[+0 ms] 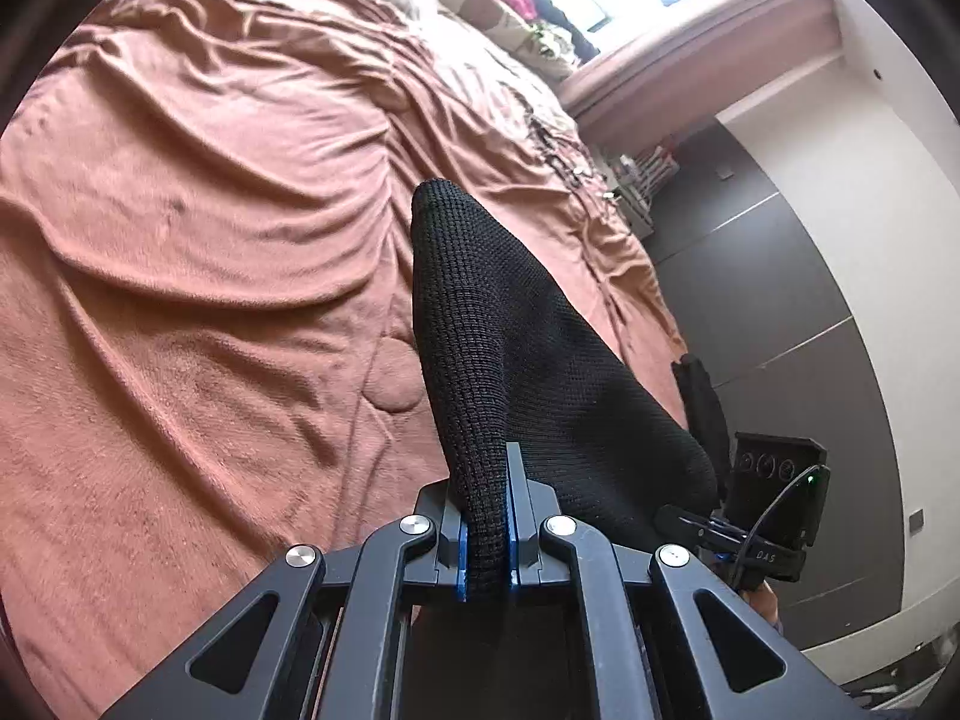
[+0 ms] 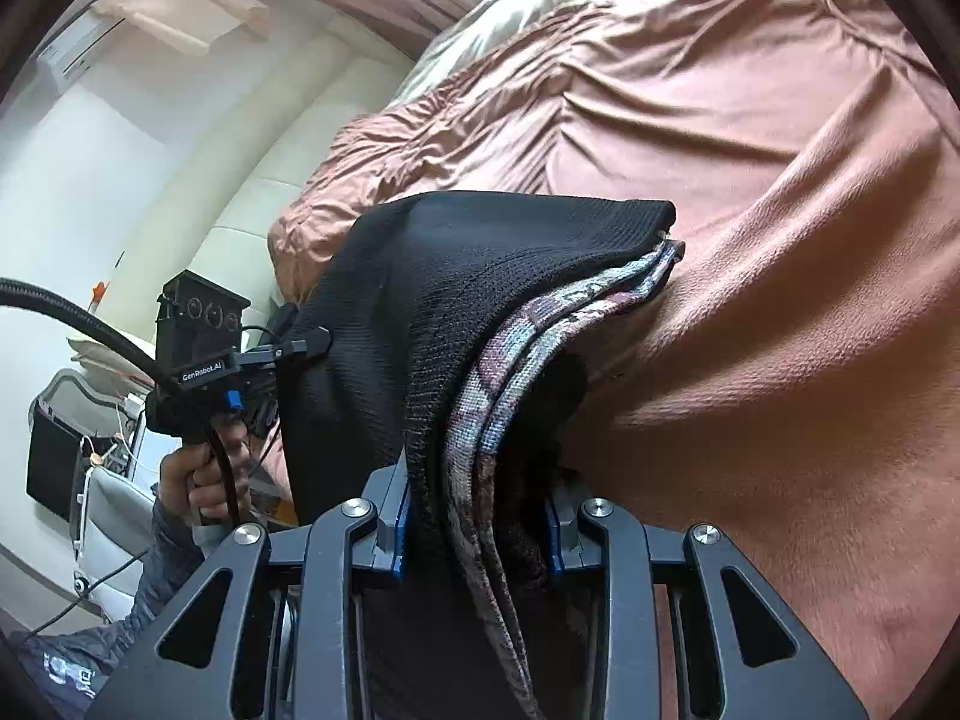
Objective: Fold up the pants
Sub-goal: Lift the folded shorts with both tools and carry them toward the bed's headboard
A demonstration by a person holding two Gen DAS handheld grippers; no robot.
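Pants (image 1: 516, 360): lifted above bed (image 1: 180, 300), bunched, unfolded.
Left gripper (image 1: 486, 534): pinched on black fabric.
Right gripper (image 2: 480, 528): clamped on thicker bundle.
Remaining: spreading, all folds.

We record black knit pants (image 2: 456, 276) with a plaid inner band (image 2: 540, 354) in maroon, grey and pale blue. The bedspread (image 1: 198, 276) is dusty pink; the gripper pads (image 1: 511, 534) are blue.

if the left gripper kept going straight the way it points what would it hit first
The left gripper is shut on the black pants, which stretch out ahead of it. Pushed on, it would likely just bunch the pants and then meet the pink blanket on the bed; depth is hard to judge.
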